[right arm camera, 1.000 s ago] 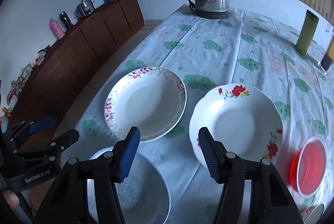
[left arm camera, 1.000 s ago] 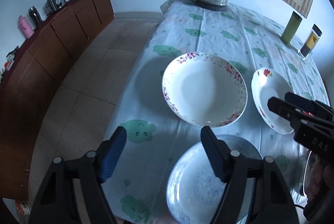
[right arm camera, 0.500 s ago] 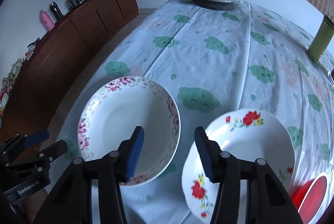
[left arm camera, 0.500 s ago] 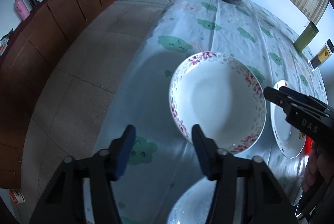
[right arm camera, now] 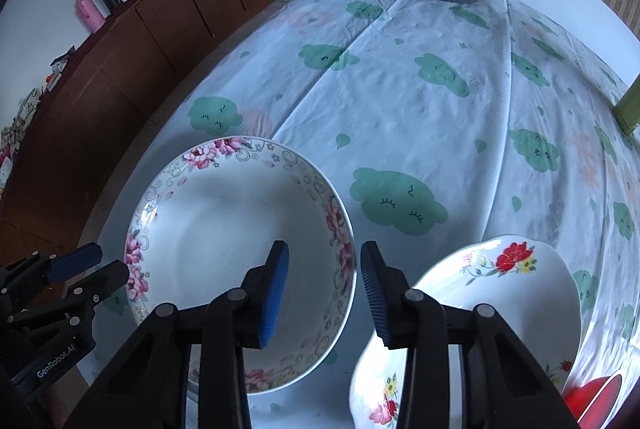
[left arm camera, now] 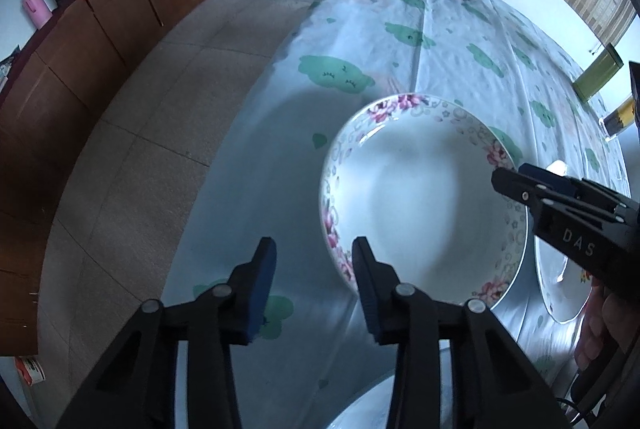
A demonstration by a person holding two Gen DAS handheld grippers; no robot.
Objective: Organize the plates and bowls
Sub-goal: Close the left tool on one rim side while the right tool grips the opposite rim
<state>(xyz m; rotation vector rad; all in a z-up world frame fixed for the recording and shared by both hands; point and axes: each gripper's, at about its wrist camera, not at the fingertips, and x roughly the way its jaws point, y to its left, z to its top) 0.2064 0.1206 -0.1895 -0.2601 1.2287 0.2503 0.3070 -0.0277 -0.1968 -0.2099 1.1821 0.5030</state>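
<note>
Left wrist view: left gripper (left arm camera: 314, 261) gapes empty beside the pink plate's (left arm camera: 420, 197) near-left rim, level over the tablecloth (left arm camera: 440, 41); right wrist view: right gripper (right arm camera: 324, 265) straddles that plate's (right arm camera: 224, 229) right rim, parted, unclamped, red-flowered plate (right arm camera: 500, 301) rightward.

Both grippers are now further forward over the table. The left gripper (left arm camera: 314, 271) reaches the pink plate's (left arm camera: 420, 197) left rim; the right gripper (right arm camera: 324, 279) straddles its right rim. The blue plate (left arm camera: 360, 409) has nearly slipped from view.
</note>
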